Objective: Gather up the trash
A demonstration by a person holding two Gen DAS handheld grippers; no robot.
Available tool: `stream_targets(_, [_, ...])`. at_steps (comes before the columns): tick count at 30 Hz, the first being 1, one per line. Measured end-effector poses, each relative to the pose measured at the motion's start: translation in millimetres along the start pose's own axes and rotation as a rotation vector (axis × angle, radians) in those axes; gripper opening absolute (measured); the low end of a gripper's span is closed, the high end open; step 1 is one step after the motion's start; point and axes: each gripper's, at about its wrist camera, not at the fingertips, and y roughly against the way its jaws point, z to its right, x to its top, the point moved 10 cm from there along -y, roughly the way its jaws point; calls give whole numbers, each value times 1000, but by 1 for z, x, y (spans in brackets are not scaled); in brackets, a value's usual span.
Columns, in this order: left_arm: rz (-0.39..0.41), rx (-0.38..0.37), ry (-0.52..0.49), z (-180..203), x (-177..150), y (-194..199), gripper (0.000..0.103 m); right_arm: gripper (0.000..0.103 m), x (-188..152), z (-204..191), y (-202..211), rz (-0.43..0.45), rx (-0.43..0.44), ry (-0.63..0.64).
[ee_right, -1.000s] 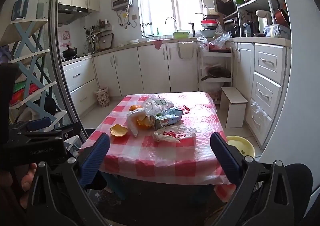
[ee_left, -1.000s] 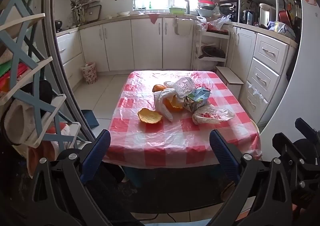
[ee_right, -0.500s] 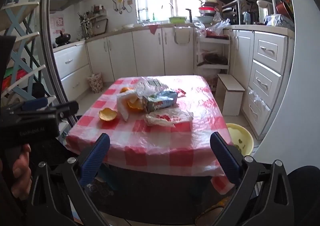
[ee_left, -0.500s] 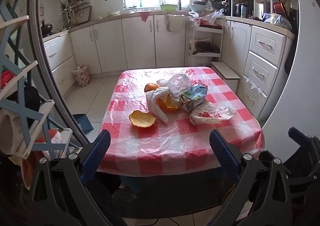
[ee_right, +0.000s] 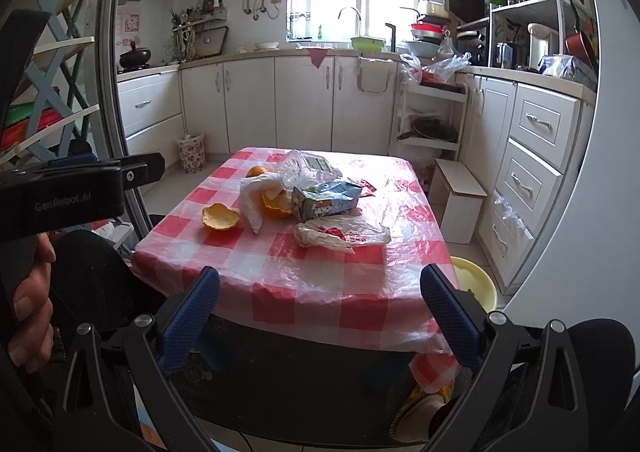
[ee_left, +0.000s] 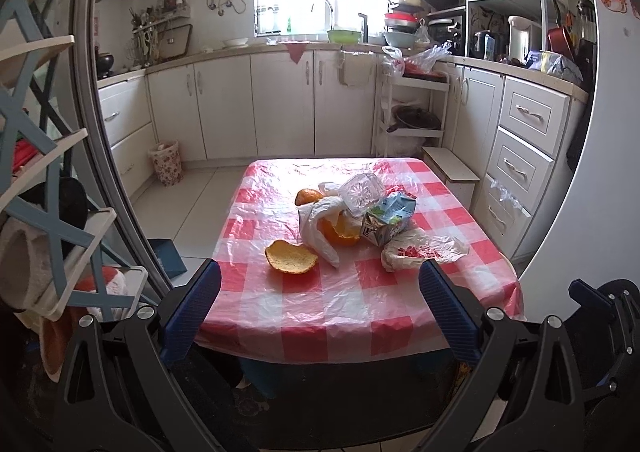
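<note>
- Left gripper (ee_left: 319, 296): jaws wide apart, empty, short of the table's near edge.
- Right gripper (ee_right: 320, 294): jaws wide apart, empty.
- Table (ee_left: 352, 308): red-checked cloth; trash heaped mid-table.
- Trash: orange peel (ee_left: 291, 257), carton (ee_left: 387, 223), clear bottle (ee_left: 361, 194), plastic bag (ee_left: 424, 251) just right of carton.
- Yellow bin (ee_right: 476, 288): on floor, right of table.

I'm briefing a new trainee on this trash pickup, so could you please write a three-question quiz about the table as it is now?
1. True or false: the left gripper is shut on a bag.
2. Which lies nearest the table's front edge: A carton, B loose orange peel, C clear plastic container?
3. What colour is the basin on the floor?

Key: 1 false; 2 B; 3 yellow.
</note>
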Motion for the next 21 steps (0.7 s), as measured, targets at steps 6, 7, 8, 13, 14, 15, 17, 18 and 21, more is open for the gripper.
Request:
stream_targets(6, [19, 13, 1, -2, 2, 18, 95, 96, 3, -7, 7, 24, 22, 15])
stream_targets(7, [22, 12, -3, 0, 2, 20, 95, 96, 3, -6, 8, 26, 21, 13])
stream_targets(8, [24, 10, -6, 1, 3, 21, 95, 96, 3, -4, 9, 29, 18, 7])
stream_targets(13, [26, -4, -30, 11, 2, 22, 95, 96, 3, 13, 9, 35, -6, -46])
stream_targets(14, [26, -8, -31, 13, 2, 22, 95, 96, 2, 15, 7, 30, -8, -53])
stream_targets(15, [23, -13, -31, 13, 1, 21, 95, 96, 1, 16, 6, 26, -9, -56])
stream_targets(17, [16, -22, -28, 15, 0, 19, 95, 96, -1, 18, 3, 15, -9, -62])
stream_targets(18, [14, -24, -26, 14, 0, 19, 95, 96, -2, 17, 1, 9, -8, -62])
stream_targets(21, [11, -33, -12, 12, 1, 16, 95, 96, -4, 13, 2, 7, -7, -47])
